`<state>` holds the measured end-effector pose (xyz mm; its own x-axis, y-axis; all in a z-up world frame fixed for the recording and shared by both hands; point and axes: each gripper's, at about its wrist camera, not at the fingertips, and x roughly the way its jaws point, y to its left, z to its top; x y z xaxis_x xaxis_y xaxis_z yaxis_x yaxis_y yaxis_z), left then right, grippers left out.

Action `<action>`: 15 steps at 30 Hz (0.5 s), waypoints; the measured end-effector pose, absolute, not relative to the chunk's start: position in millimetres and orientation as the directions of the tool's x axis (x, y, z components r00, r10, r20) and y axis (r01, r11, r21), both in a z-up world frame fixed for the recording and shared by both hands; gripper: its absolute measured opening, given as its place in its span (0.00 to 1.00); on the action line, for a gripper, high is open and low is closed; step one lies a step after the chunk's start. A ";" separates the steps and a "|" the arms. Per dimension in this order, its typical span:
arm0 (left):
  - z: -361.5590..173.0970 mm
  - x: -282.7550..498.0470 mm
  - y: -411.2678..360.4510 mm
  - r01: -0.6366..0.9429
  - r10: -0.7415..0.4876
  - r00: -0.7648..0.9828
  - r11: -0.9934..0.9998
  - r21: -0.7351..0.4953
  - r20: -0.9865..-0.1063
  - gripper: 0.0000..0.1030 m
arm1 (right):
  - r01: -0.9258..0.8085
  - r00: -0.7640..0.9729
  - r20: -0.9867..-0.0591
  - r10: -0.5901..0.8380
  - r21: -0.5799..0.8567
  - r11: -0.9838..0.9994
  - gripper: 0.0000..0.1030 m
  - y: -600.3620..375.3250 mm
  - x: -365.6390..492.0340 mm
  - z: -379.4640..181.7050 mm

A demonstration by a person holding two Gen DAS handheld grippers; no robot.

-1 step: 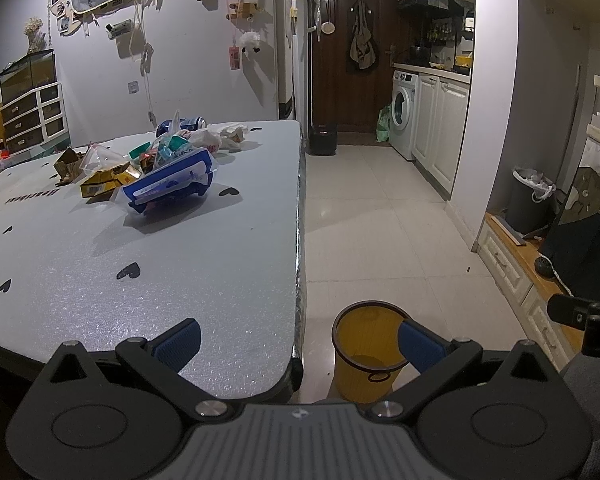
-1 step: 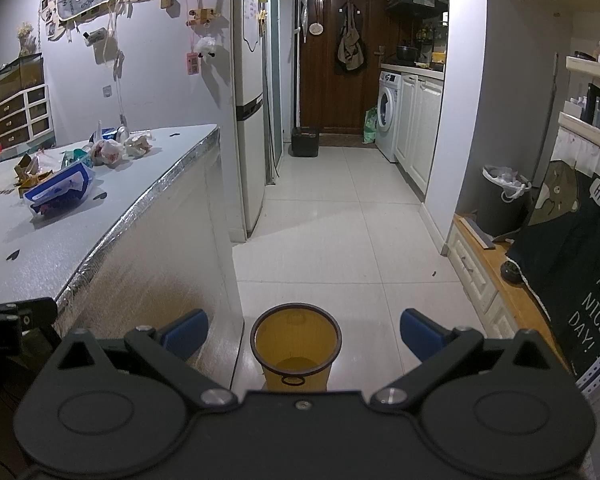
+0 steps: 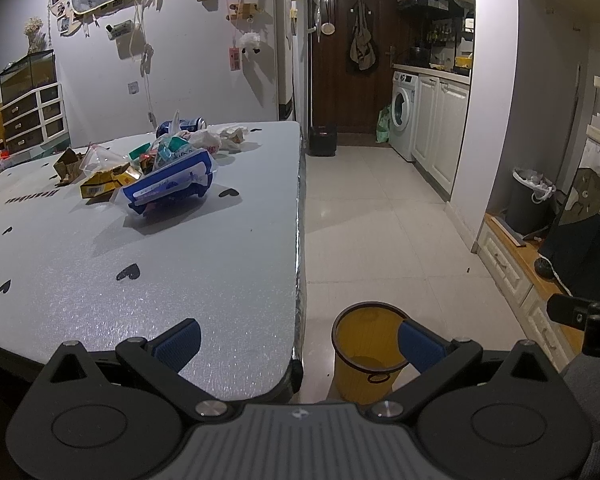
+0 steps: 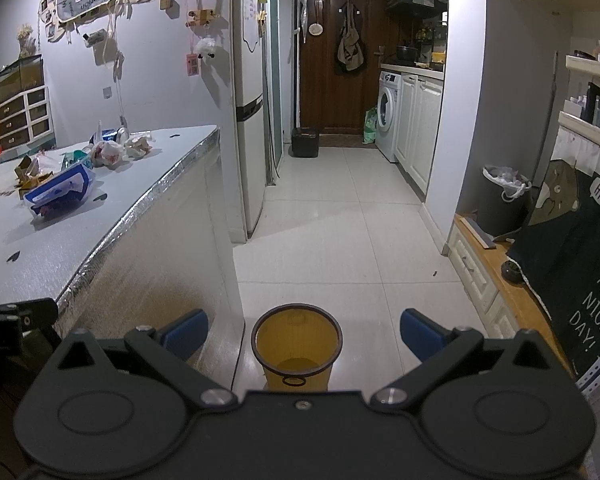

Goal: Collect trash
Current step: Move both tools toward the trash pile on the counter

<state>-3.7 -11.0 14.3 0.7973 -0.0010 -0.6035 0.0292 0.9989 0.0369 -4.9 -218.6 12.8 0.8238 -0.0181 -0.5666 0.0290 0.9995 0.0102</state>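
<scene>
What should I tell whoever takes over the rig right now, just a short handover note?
Left gripper: open, empty, above the near table corner.
Right gripper: open, empty, over the floor.
Trash pile lies on the far part of the table: blue-and-white bag, yellow boxes, crumpled wrappers, a can.
Yellow bin stands on the floor beside the table; nothing clearly in it.
Done: nothing visibly collected.
Left: carry every piece to the bin.

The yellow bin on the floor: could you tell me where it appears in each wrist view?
Left wrist: yellow bin at bottom, right of centre, beside the table corner, partly behind the right finger.
Right wrist: bin at bottom centre, between the open fingers.
Shared landmark: washing machine.
</scene>
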 end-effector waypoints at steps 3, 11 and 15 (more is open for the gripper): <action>16.9 -0.8 -11.8 0.027 0.007 0.805 0.998 0.049 -0.593 1.00 | 0.021 0.834 -0.552 -0.003 0.025 0.999 1.00 -218.2 -1.9 14.4; 31.6 18.5 -7.1 -0.012 0.053 0.847 0.997 0.082 -0.528 1.00 | -0.012 0.879 -0.476 0.033 0.047 0.999 1.00 -214.0 21.5 32.4; 38.5 34.5 2.6 -0.037 0.075 0.861 0.996 0.086 -0.503 1.00 | -0.037 0.895 -0.442 0.061 0.063 0.997 1.00 -210.5 38.9 40.9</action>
<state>34.5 2.6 38.5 0.8609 0.0750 -0.5032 -0.0366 0.9957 0.0856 38.9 -210.5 40.9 0.8950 0.0608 -0.4419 -0.0367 0.9973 0.0631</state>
